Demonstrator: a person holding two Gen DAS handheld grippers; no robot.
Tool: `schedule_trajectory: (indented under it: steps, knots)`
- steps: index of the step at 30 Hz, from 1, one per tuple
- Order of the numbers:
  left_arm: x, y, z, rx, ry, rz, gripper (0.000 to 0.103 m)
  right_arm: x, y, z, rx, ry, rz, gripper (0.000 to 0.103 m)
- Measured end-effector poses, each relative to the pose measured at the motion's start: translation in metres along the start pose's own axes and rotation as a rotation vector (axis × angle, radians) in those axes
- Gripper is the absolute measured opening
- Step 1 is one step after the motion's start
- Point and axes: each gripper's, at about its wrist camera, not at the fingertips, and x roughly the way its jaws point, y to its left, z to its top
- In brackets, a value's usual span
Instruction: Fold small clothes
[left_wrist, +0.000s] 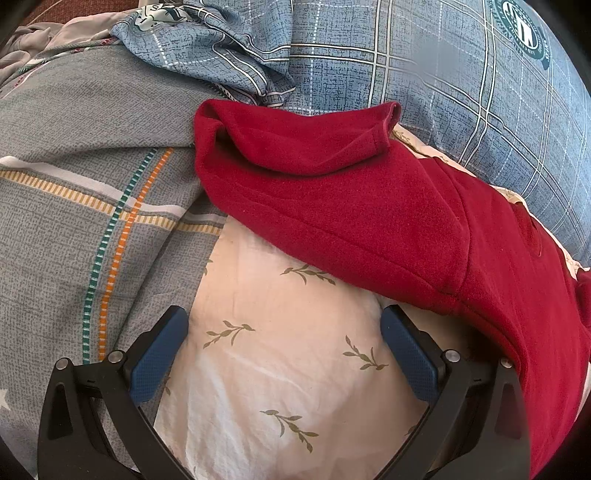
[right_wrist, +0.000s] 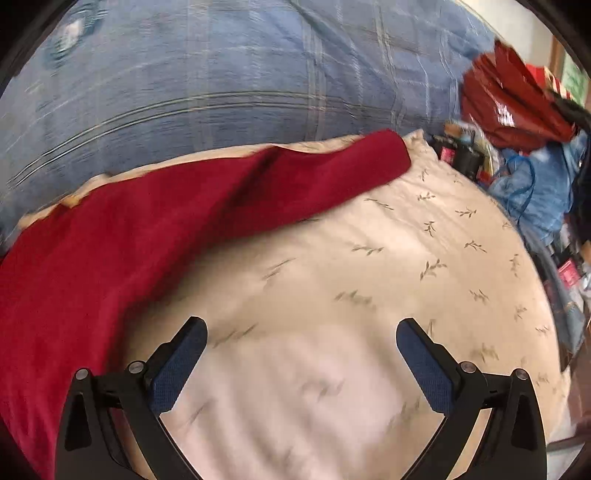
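Your left tool (left_wrist: 284, 347) is spread wide, its two blue textured pads far apart with nothing between them. It hangs over the cream pillow (left_wrist: 280, 354). The right-hand pad sits just beside the lower hem of the red garment (left_wrist: 351, 206), but you cannot tell from this view whether it touches the cloth.

Your right tool (right_wrist: 301, 354) is released too, jaws wide and empty, over a bare stretch of the same pillow (right_wrist: 332, 295). The red garment (right_wrist: 129, 229) lies to its left, near the left pad, and part of the black frame overlaps the cloth in the view.

The garment is a deep red, soft and fleecy-looking piece, thick with a stitched hem. It lies draped across the pillow's far side. In the left wrist view its upper end is folded over into a rounded flap with a seamed edge; in the right wrist view a long strip of it runs towards the pillow's far corner.

The pillow is pale cream cotton, lightly wrinkled, printed with small olive leaf sprigs. Behind it lies a blue plaid quilt (left_wrist: 424, 66) with white check lines and a round green badge print. To the left sits grey bedding (left_wrist: 74, 155) with orange, teal and yellow dashed stripes.

At the right wrist view's far edge there is a blurred red bag (right_wrist: 509, 99) and a blue bag (right_wrist: 535, 188) among clutter too smeared to make out.
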Motion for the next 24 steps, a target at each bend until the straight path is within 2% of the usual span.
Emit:
schedule_trajectory:
  steps: [4, 9, 15, 19, 24]
  knots:
    - [-0.003, 0.003, -0.002, 0.005, 0.006, -0.011, 0.103, -0.042, 0.020, -0.011, -0.025, -0.064, 0.033, 0.103]
    - [-0.023, 0.009, -0.013, -0.022, -0.001, -0.033, 0.103, -0.078, 0.050, -0.020, -0.030, -0.100, 0.090, 0.103]
    - [-0.061, 0.002, -0.019, 0.031, -0.080, -0.035, 0.103, -0.094, 0.083, -0.023, -0.078, -0.121, 0.123, 0.103]
    - [-0.085, -0.012, -0.021, 0.083, -0.135, -0.038, 0.103, -0.098, 0.105, -0.023, -0.136, -0.135, 0.113, 0.103]
    - [-0.099, -0.030, -0.032, 0.125, -0.142, -0.074, 0.103, -0.100, 0.124, -0.023, -0.157, -0.145, 0.127, 0.103]
